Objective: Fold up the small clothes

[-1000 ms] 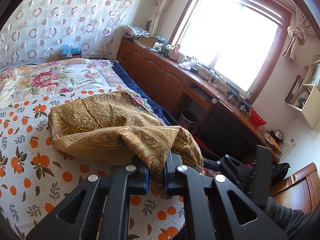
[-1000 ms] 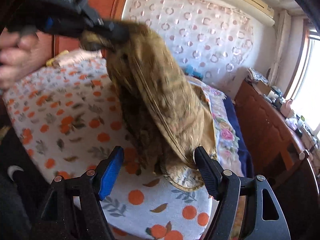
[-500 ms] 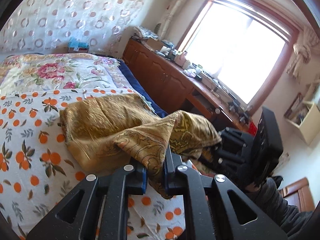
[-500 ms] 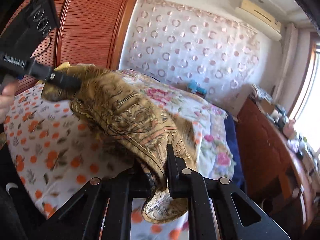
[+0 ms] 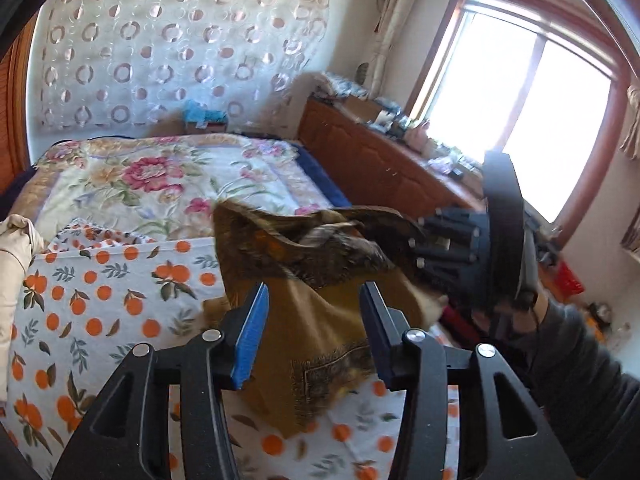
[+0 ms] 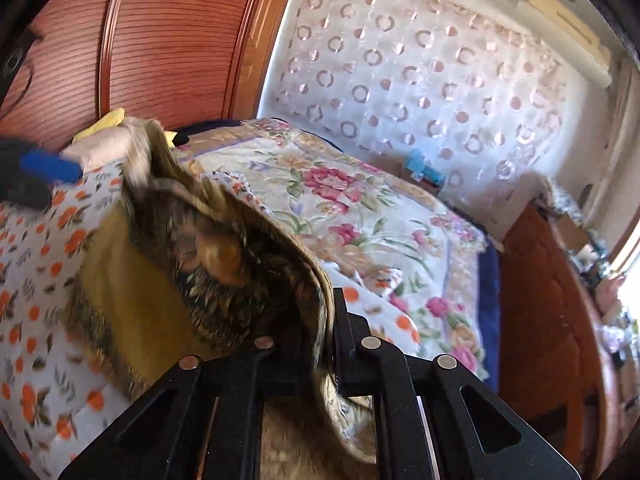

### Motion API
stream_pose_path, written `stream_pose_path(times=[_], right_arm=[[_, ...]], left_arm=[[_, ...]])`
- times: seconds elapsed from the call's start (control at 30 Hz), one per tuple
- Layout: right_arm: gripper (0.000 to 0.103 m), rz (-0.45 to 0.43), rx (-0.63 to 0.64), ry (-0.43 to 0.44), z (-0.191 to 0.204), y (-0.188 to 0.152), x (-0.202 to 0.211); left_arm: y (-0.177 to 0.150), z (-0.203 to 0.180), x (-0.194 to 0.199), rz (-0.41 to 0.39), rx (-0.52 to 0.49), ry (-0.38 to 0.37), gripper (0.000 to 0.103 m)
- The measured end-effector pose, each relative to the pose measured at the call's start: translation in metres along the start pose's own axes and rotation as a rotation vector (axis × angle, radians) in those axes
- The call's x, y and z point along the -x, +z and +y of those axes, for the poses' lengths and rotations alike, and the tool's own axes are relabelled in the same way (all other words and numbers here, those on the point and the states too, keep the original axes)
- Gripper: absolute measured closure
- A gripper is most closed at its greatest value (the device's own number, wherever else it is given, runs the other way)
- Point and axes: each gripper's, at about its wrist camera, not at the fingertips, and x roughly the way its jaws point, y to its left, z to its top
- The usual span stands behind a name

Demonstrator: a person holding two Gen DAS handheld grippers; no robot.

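Observation:
A golden-brown patterned cloth (image 5: 316, 280) hangs over the orange-print sheet (image 5: 104, 300) on the bed. My left gripper (image 5: 310, 330) is open, its blue-padded fingers (image 5: 250, 332) spread apart in front of the cloth and holding nothing. My right gripper (image 6: 330, 332) is shut on the cloth's edge and holds it up; the cloth (image 6: 224, 264) drapes away to the left and is blurred. The right gripper also shows in the left wrist view (image 5: 412, 236), at the cloth's right end. The left gripper's blue pad shows in the right wrist view (image 6: 50, 166), beside the cloth's far end.
A floral quilt (image 5: 168, 184) covers the far part of the bed. A beige pillow (image 5: 18, 236) lies at the left edge. A wooden cabinet (image 5: 384, 168) with clutter runs under the window on the right. A wooden wardrobe (image 6: 160, 40) stands behind the bed.
My left gripper has opened and let go of the cloth. My right gripper closed on the cloth's edge half a second ago and still holds it, and the cloth has swung.

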Motion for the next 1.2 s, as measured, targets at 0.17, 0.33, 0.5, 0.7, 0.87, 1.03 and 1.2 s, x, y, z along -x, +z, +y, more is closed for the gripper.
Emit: stream_pose_path(times=[0.17,0.33,0.5,0.7,0.87,1.03,1.2], right_arm=[[0.06,0.034,-0.06,-0.05,-0.022,0.007,-0.038],[0.057,0.002,-0.201,-0.062,-0.035,-0.001,-0.018],[0.056,0.014,-0.282,-0.007,-0.03,-0.049,0.027],[0.055,0.102,-0.297,-0.018,-0.029,-0.079,0.012],[0.054,0.123,-0.34,-0.04,-0.048,-0.067,-0.016],[0.054,0.147,-0.436,0.021,-0.066,-0.053,-0.033],[0.043,0.128,-0.429,0.129,-0.061,-0.053,-0.027]], left_arm=[[-0.01,0.013,-0.039,0.087,-0.014,0.04,0.055],[-0.023,0.018,-0.061,0.156,-0.035,0.055,0.055],[-0.026,0.021,-0.069,0.178,-0.059,0.076,0.055],[-0.029,0.034,-0.082,0.201,-0.058,0.105,0.055],[-0.034,0.041,-0.084,0.21,-0.026,0.094,0.053],[-0.032,0.042,-0.079,0.193,-0.005,0.089,0.053],[-0.028,0.045,-0.063,0.125,-0.001,0.126,0.052]])
